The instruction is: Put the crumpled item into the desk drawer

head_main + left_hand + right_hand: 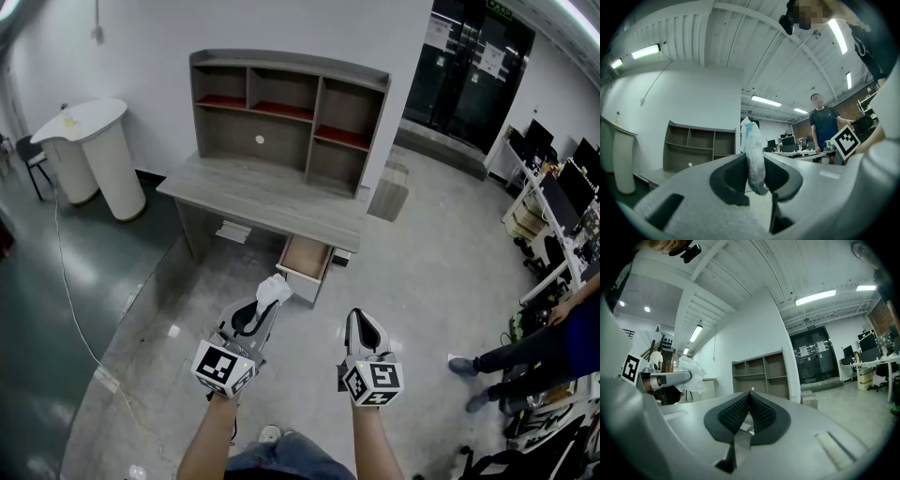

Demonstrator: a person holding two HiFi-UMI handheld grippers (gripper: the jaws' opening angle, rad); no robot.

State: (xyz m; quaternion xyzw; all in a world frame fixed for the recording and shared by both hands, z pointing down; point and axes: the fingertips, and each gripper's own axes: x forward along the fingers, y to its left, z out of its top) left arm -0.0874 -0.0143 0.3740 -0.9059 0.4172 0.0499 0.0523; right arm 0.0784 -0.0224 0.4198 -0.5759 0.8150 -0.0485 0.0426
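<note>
Standing against the white wall at 12 o'clock in the head view, the grey table [267, 199] carries an open shelf unit [286, 112] along its back edge. White rounded stands [94, 150] sit at 10 o'clock from it, on the dark floor. Under the right end of the tabletop the drawer [306, 259] is pulled out, its light wooden inside showing. Both grippers hover over the floor short of the table, side by side at 6 o'clock. The left gripper [269, 302] has its jaws clamped on the crumpled item [275, 288], a white wad with a streak of blue that sticks up past the jaw tips. The drawer lies just beyond the wad at 1 o'clock, apart from it. The right gripper [360, 322] has its jaws pressed together, holding nothing.
</note>
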